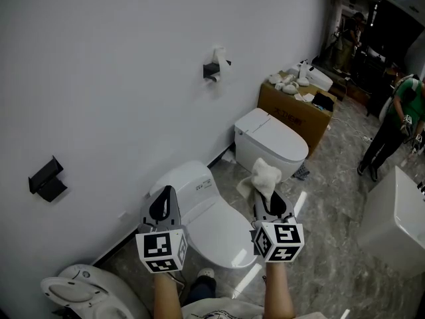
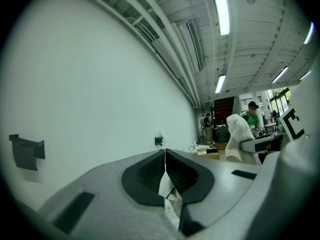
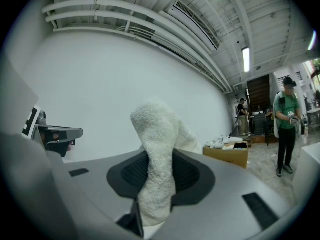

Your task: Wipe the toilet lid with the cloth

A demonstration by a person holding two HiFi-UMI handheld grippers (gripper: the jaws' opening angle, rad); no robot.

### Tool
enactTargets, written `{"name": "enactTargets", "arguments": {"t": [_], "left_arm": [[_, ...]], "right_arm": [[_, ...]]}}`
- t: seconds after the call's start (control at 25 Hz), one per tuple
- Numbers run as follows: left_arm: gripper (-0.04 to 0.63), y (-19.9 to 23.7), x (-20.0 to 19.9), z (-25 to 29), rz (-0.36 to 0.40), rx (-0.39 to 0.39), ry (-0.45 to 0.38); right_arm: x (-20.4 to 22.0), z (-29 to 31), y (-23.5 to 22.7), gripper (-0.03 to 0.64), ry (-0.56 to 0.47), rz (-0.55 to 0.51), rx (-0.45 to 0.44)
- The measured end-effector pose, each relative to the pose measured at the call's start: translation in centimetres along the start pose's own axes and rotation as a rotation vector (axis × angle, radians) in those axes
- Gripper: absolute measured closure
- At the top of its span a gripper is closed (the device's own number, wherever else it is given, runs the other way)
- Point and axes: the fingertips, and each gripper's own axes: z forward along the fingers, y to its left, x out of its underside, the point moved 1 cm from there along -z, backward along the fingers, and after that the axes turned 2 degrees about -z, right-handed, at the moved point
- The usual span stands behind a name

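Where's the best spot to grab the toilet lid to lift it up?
Grip the toilet lid at its rounded front edge, coming from the front, away from the wall. It lies flat and shut, with its back end toward the wall, so probably only the front lifts. The right gripper holds the cloth.

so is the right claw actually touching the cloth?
Touching. The right gripper view shows the right claw shut on the cloth, which stands clamped between its two jaws.
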Motion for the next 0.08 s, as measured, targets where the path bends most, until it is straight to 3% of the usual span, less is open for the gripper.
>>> {"name": "enactTargets", "arguments": {"t": [0.08], "left_arm": [[0.586,0.10,-0.04,0.14,0.001,-0.001,-0.002]], "right_arm": [[-0.08,0.13,-0.10,0.511,-0.003,0.000,0.002]]}}
